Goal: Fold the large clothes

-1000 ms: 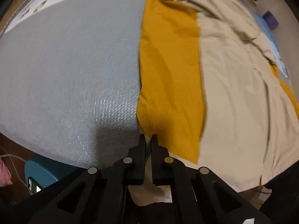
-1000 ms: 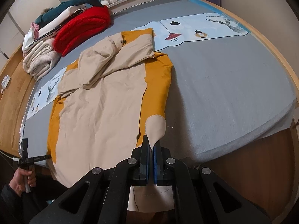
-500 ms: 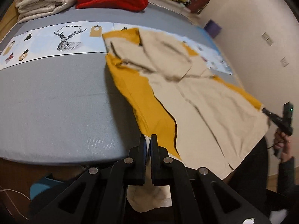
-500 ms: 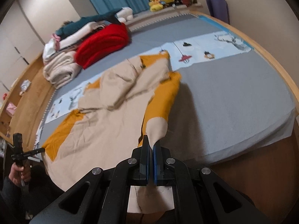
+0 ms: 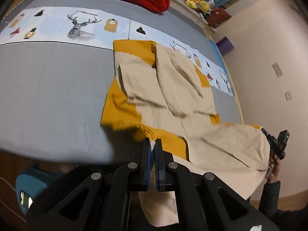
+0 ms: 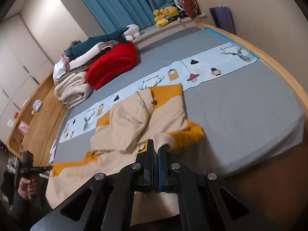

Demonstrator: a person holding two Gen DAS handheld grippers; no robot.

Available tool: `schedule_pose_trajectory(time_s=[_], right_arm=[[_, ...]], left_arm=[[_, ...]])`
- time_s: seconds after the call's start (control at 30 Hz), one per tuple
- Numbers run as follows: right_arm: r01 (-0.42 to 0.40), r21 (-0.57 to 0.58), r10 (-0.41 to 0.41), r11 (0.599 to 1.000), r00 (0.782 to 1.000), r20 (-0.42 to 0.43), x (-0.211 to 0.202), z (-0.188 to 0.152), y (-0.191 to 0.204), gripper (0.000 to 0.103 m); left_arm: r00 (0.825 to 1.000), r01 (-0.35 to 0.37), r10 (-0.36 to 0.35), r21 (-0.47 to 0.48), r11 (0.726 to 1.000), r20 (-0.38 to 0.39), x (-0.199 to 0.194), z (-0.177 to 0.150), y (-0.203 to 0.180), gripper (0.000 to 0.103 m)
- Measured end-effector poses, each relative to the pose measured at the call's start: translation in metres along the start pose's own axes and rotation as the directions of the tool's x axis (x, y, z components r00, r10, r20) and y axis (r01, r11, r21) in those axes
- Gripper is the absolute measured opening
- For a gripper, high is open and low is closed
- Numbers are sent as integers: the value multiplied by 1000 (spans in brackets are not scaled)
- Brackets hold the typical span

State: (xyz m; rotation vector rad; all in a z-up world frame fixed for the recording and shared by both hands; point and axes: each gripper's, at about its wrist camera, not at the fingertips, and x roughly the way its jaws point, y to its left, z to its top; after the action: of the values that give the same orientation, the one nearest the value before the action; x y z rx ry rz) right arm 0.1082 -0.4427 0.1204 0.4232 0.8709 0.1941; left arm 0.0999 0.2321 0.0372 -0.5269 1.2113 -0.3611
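Two grippers hold the near hem of the garment (image 5: pixel 173 88), which lies on the grey bed (image 5: pixel 48 88). The left gripper (image 5: pixel 152 144) and the right gripper (image 6: pixel 156 148) are both closed tight on the beige cloth. To fold well, I think both should travel level, toward the far collar beside the printed strip (image 6: pixel 202 65).

Dim, warm indoor light throughout. Both fisheye views bow strongly at their dark corners. Motion blur smears the garment (image 5: pixel 173 96) at centre frame; its lifted hem shadows the bed (image 5: pixel 48 96).
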Motion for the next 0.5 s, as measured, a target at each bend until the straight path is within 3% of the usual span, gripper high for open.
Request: schedule_pose_trajectory(time_s=[0.27, 0.4, 0.5], right_arm=[[117, 29, -113, 993, 988, -107, 173, 95, -26, 3], [177, 47, -168, 983, 973, -159, 249, 121, -40, 4], [166, 124, -144, 978, 975, -171, 281, 119, -59, 8]], left_arm=[[999, -10, 1, -173, 985, -52, 106, 115, 57, 2], [992, -62, 34, -244, 968, -119, 150, 136, 82, 8], [988, -92, 56, -260, 961, -141, 160, 141, 87, 12]])
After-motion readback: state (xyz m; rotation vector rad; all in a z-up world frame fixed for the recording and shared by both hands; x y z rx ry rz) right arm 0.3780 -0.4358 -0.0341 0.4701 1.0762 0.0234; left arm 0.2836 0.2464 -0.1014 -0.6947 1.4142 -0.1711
